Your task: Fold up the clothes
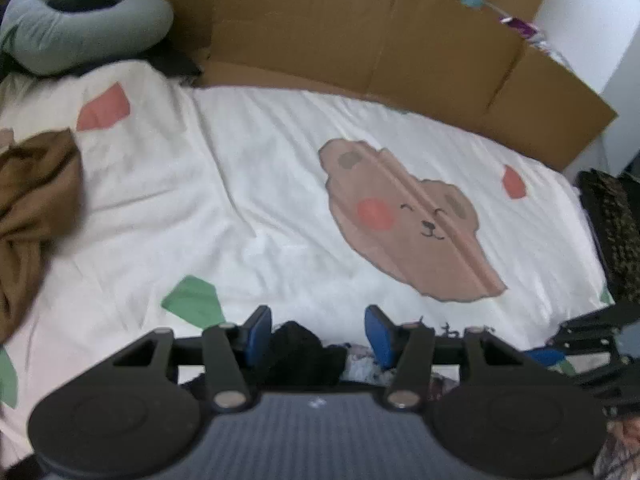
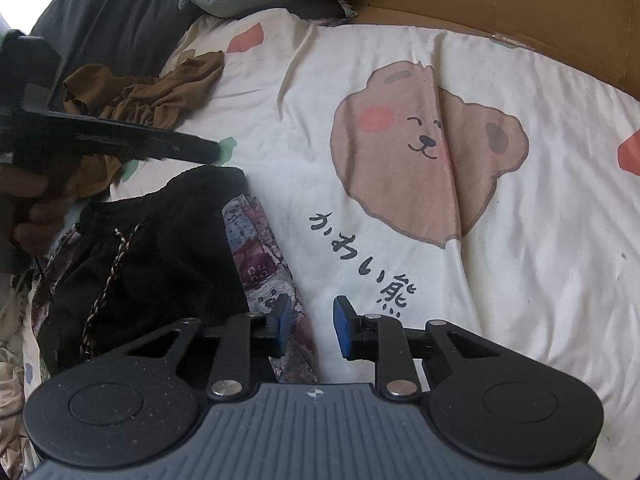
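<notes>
Your right tongs (image 2: 308, 326) hang released, blue pads apart with nothing between them, low over the near edge of the bed (image 2: 520, 280). Your left tongs (image 1: 316, 334) are released too, pads spread wide, empty, hovering just above dark cloth.

The garment to fold is the black shorts (image 2: 168, 248), lying at the near left of the bed, directly left of your right tongs and just under the left ones. The left pad of the right tongs sits over the patterned panel (image 2: 260, 264) along the shorts' right edge, so that edge looks the closest place to pinch. The long axis runs near to far: the waistband is at the far end, and a braided drawstring (image 2: 108, 280) trails back toward you. The cloth is bunched and rumpled, not yet spread flat; it will likely need smoothing out before any fold.

Farther left, a brown garment (image 2: 152, 92) lies crumpled, well apart from both tongs. The bear print (image 2: 400, 160) on the bedsheet stays uncovered to the right.
</notes>
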### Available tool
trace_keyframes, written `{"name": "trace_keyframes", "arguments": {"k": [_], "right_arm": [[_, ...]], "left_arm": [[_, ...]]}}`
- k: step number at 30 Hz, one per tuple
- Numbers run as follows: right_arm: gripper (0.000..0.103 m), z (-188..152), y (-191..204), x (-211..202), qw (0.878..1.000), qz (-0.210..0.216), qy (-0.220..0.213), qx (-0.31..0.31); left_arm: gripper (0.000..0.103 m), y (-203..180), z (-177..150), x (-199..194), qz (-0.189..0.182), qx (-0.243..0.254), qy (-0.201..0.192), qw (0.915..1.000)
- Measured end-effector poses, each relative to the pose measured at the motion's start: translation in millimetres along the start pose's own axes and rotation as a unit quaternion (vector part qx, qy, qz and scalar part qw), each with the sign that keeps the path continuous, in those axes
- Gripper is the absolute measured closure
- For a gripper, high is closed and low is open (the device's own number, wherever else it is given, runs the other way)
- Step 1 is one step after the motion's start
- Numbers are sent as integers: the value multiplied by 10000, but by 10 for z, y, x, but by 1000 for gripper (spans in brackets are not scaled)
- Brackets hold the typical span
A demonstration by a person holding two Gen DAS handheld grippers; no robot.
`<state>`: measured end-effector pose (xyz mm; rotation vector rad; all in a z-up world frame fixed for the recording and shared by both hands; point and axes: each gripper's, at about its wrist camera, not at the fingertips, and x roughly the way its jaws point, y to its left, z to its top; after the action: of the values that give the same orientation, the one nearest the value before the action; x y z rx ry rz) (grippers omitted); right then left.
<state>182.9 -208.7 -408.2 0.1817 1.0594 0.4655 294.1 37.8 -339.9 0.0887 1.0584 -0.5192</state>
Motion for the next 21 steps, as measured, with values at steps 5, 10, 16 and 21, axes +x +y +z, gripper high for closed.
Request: {"name": "trace_keyframes", "arguments": {"k": [5, 10, 16, 21], "right_arm": [[73, 24, 21, 30, 10000, 0, -20, -2], [73, 51, 57, 66, 10000, 17, -5, -48], [73, 87, 70, 89, 10000, 11, -34, -21], [73, 144, 98, 109, 9999, 33, -79, -58]], "left_arm": [[50, 50, -5, 180, 270, -279, 260, 9989], [55, 88, -37, 253, 217, -496, 478, 9974], [78, 33, -153, 302, -9, -313, 897, 9955], [95, 45, -357, 215, -162, -151, 1010, 9946]]}}
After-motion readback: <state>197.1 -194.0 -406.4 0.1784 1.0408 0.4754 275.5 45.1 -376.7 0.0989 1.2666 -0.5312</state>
